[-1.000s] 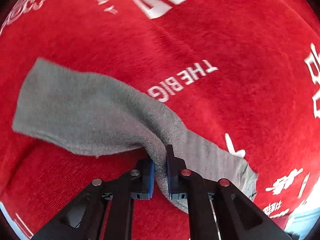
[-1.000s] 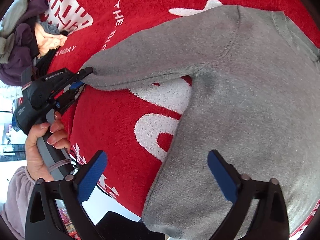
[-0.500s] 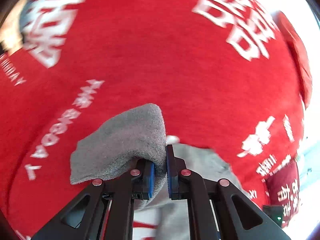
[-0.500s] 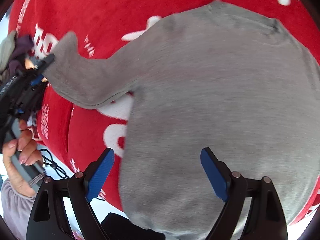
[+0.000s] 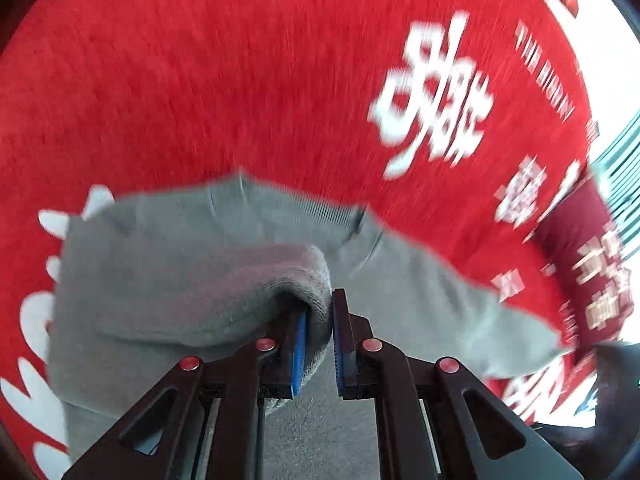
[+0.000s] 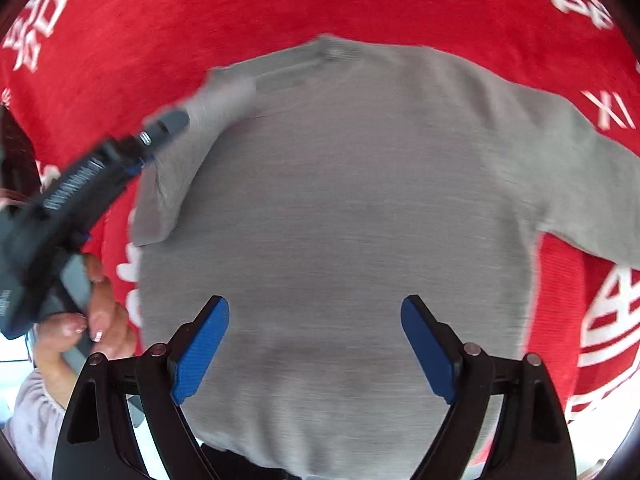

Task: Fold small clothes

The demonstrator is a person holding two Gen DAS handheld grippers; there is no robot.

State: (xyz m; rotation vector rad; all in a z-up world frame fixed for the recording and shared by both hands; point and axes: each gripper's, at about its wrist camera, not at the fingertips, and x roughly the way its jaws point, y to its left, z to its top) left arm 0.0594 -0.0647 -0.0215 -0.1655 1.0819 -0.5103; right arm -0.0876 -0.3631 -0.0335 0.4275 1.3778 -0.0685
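A small grey sweater [image 6: 340,200] lies flat on a red cloth [image 6: 160,20] with white lettering, its collar [image 6: 320,50] at the far side. My left gripper [image 5: 318,308] is shut on the cuff of one sleeve [image 5: 280,280] and holds it folded over the sweater's body [image 5: 160,260]. In the right wrist view the left gripper [image 6: 168,124] comes in from the left with that sleeve [image 6: 192,152] doubled back onto the chest. The other sleeve [image 6: 592,184] lies stretched out to the right. My right gripper [image 6: 316,320] hangs open above the lower body, with nothing between its fingers.
A person's hand [image 6: 100,320] in a pale sleeve [image 6: 32,412] holds the left gripper at the near left. A dark red item with white characters [image 5: 580,260] lies by the cloth's right edge. The cloth's near edge runs just below the sweater's hem.
The left gripper has carried the sleeve cuff from far out on the red cloth in over the sweater's body. The right gripper, still open, has shifted across to above the middle of the sweater.
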